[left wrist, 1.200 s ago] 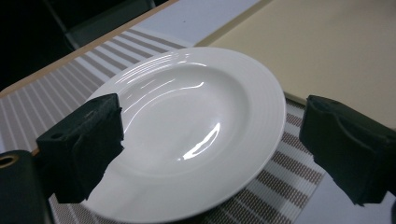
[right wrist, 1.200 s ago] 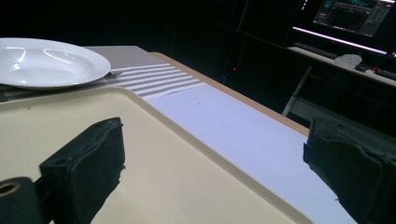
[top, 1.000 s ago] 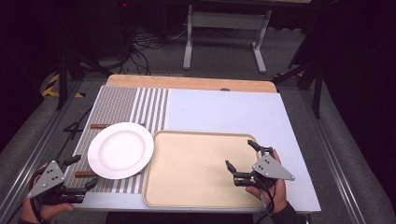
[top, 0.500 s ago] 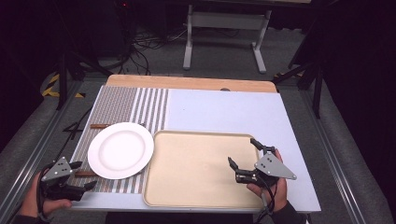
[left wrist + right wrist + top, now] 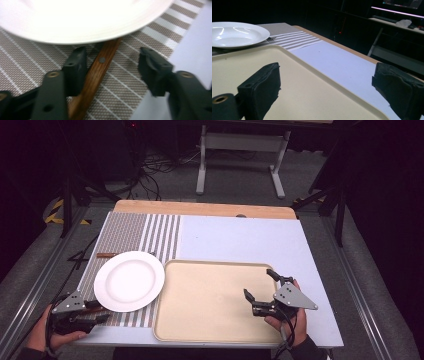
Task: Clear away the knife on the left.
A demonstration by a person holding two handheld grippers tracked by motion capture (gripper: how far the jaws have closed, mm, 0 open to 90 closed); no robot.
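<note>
A white plate (image 5: 129,281) rests on a striped placemat (image 5: 135,227) at the table's left. A wooden utensil handle (image 5: 100,67) pokes out from under the plate's near rim. My left gripper (image 5: 112,56) is low over the mat with this handle between its jaws. The jaws have just been closing: one pad is right against the wood, the other still stands well off it. In the high view the left gripper (image 5: 100,312) is at the near left corner. My right gripper (image 5: 258,282) hovers open over the right side of the beige tray (image 5: 200,270), holding nothing.
A second wooden handle (image 5: 106,255) lies on the mat at the plate's far left, and fork tines (image 5: 270,38) show beside the plate. A pale blue table surface (image 5: 240,240) lies behind the tray. Dark floor, cables and a stand surround the table.
My left gripper has moved in toward the plate's near rim and sunk to the mat, and its jaws have narrowed around the wooden handle. The right gripper has stayed put.
</note>
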